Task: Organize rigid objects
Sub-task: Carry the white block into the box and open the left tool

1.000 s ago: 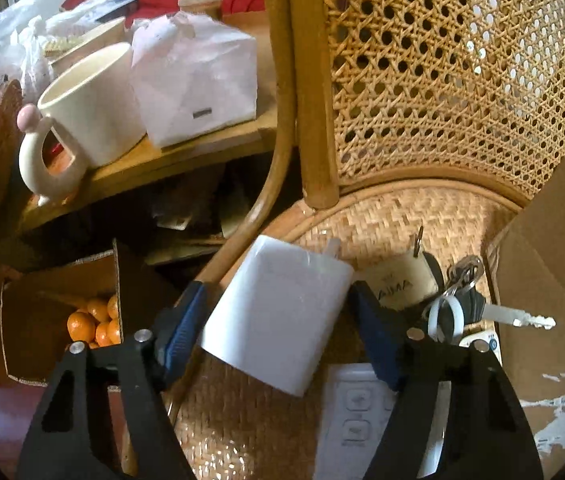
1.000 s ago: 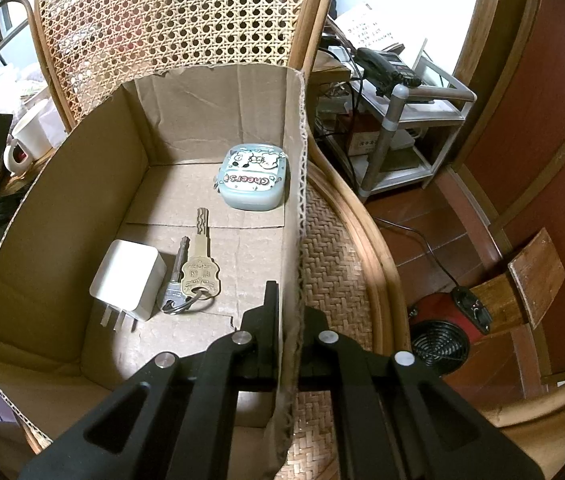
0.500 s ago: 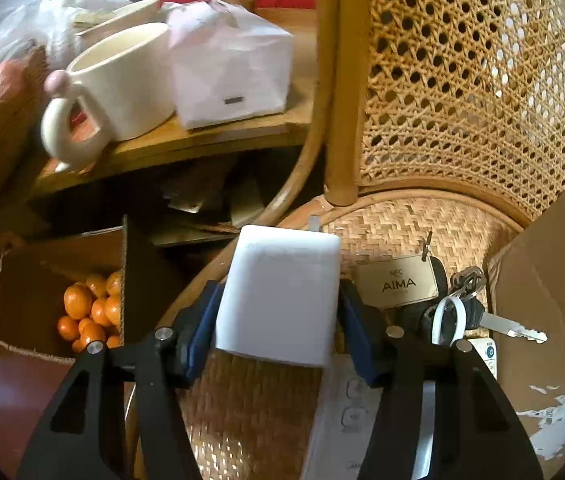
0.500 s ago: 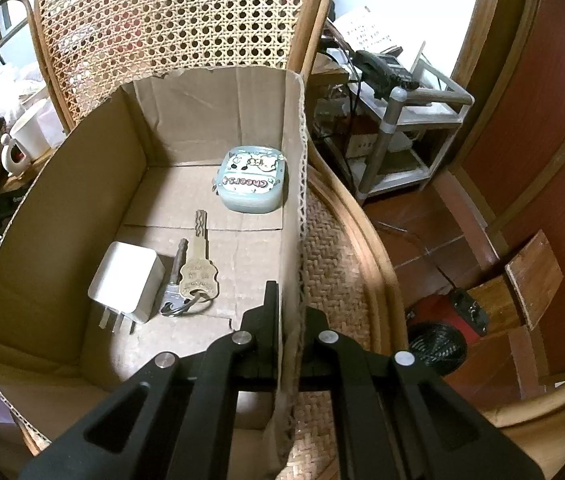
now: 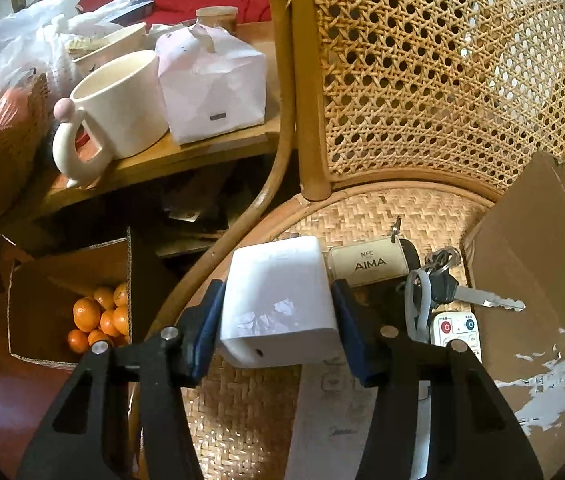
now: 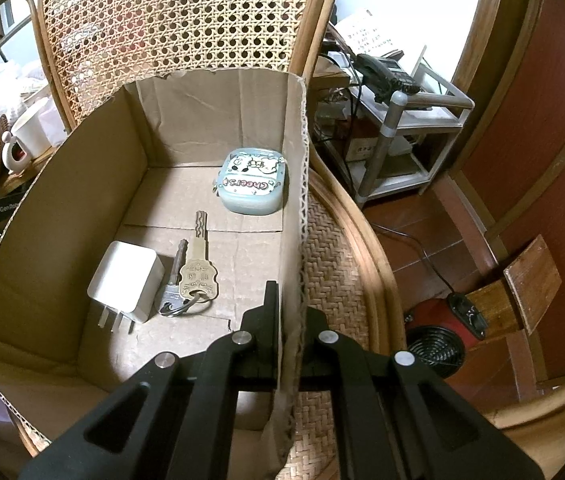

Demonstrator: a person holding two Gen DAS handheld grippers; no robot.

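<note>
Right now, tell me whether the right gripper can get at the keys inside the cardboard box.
Probably not: the right gripper is shut on the cardboard box wall. The keys lie uncovered, but it must let go first.

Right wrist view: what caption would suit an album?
Gripper pinching a cardboard box wall, with charger, keys and tin inside.

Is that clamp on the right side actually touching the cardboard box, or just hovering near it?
Touching. In the right wrist view, the right gripper has its jaws closed on the side wall of the cardboard box, with one finger inside the box and one outside.
</note>
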